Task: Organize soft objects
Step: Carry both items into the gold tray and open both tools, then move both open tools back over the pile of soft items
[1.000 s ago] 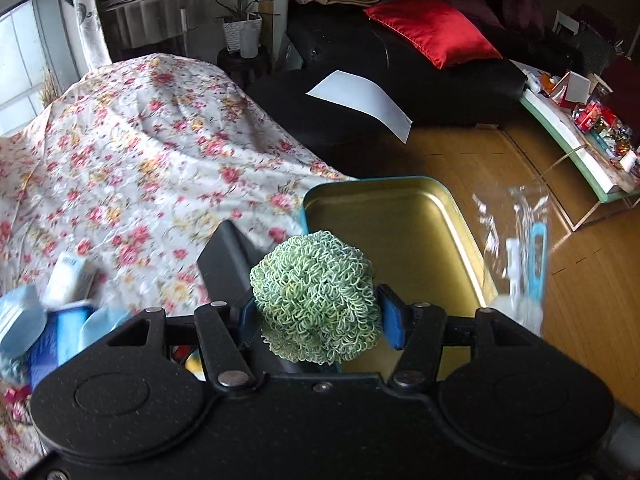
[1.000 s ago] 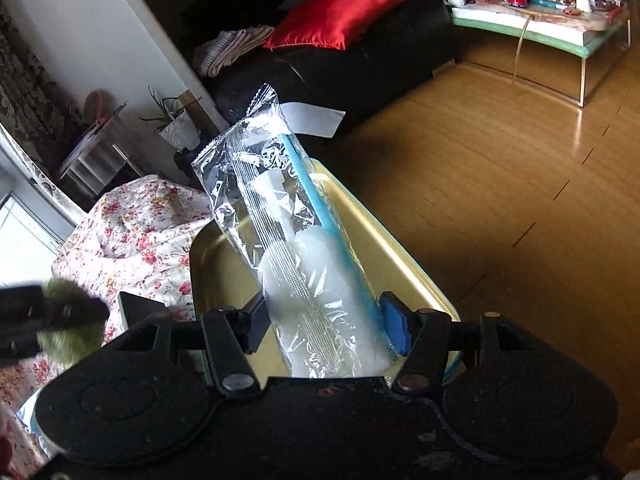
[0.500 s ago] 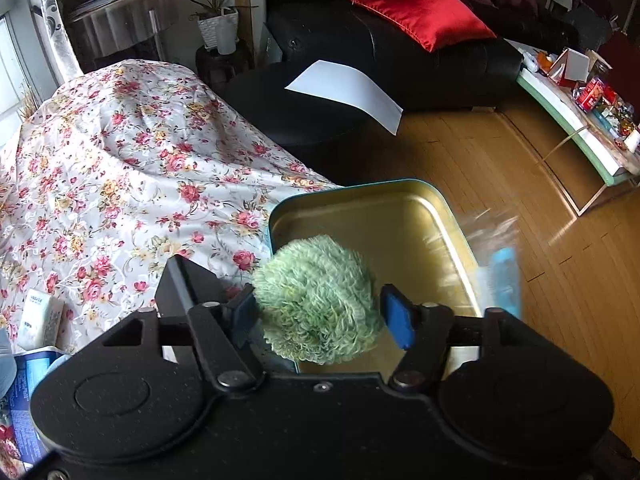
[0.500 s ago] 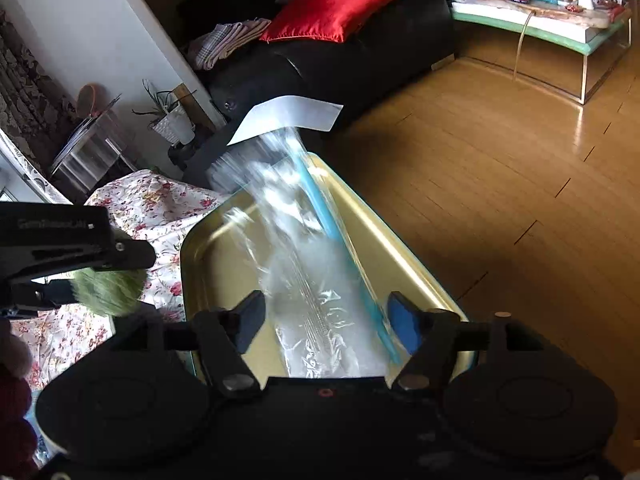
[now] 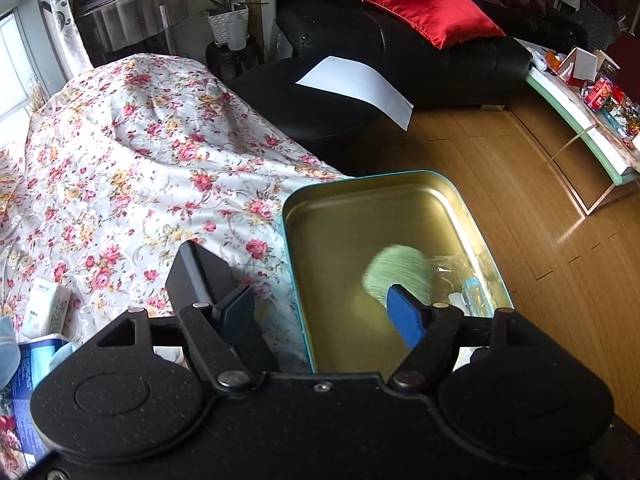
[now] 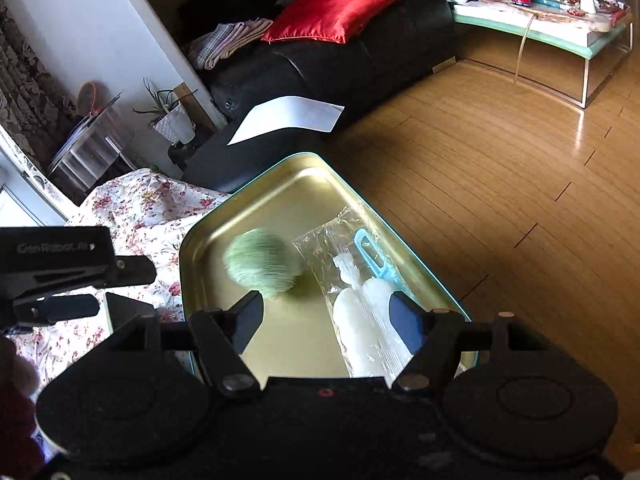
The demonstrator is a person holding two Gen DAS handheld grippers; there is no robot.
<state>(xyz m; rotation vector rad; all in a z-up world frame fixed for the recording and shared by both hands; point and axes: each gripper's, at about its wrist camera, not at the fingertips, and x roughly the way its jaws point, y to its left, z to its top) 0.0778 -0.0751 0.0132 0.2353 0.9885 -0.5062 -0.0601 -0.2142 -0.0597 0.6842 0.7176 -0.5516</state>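
Note:
A green knitted scrubber ball (image 5: pixel 400 272) (image 6: pixel 260 264), blurred by motion, is in the gold metal tray (image 5: pixel 360 208) (image 6: pixel 280 188) with a teal rim. A clear plastic bag with a white sponge and blue handle (image 6: pixel 368 288) lies in the tray's right side; it also shows in the left wrist view (image 5: pixel 468 284). My left gripper (image 5: pixel 324 312) is open and empty above the tray's near left edge; it also shows in the right wrist view (image 6: pixel 60 280). My right gripper (image 6: pixel 328 320) is open and empty just above the bag.
The tray sits at the edge of a floral cloth (image 5: pixel 140 180). Small packets (image 5: pixel 44 312) lie on the cloth at the left. A black sofa (image 5: pixel 400 48) with a red cushion (image 5: pixel 432 12) and white paper (image 5: pixel 356 84) stands behind. Wooden floor (image 6: pixel 500 180) and a cluttered low table (image 6: pixel 540 20) lie right.
Both grippers opened. The green scrubber ball dropped from my left gripper into the tray. The bagged sponge left my right gripper and now lies in the tray.

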